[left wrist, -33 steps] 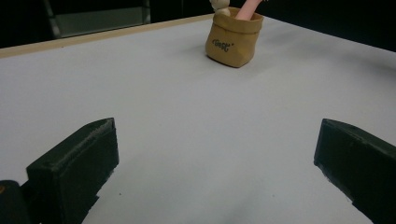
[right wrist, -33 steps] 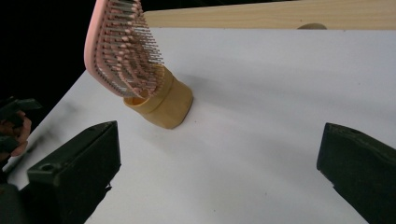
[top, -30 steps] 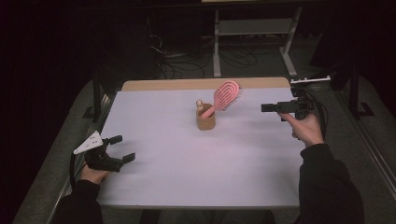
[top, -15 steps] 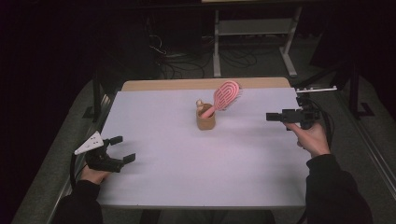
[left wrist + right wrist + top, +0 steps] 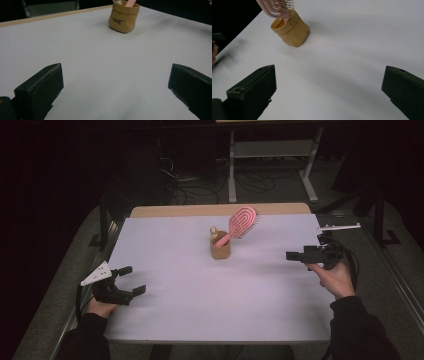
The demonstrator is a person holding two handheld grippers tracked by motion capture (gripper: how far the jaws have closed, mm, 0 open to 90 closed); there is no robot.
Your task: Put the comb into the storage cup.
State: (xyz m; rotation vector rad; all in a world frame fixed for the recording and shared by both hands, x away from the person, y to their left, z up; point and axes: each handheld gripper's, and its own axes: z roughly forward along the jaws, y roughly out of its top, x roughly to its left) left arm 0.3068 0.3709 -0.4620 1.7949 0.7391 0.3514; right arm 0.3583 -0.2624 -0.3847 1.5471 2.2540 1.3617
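while idle, pink hairbrush point(image 5: 242, 222) in pouch point(image 5: 220, 248)

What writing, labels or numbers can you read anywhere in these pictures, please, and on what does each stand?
One short dark word printed on the front of the tan pouch, seen in the left gripper view: too blurred to read with confidence.
No text shows on the pink brush, the table, the left gripper or the right gripper.
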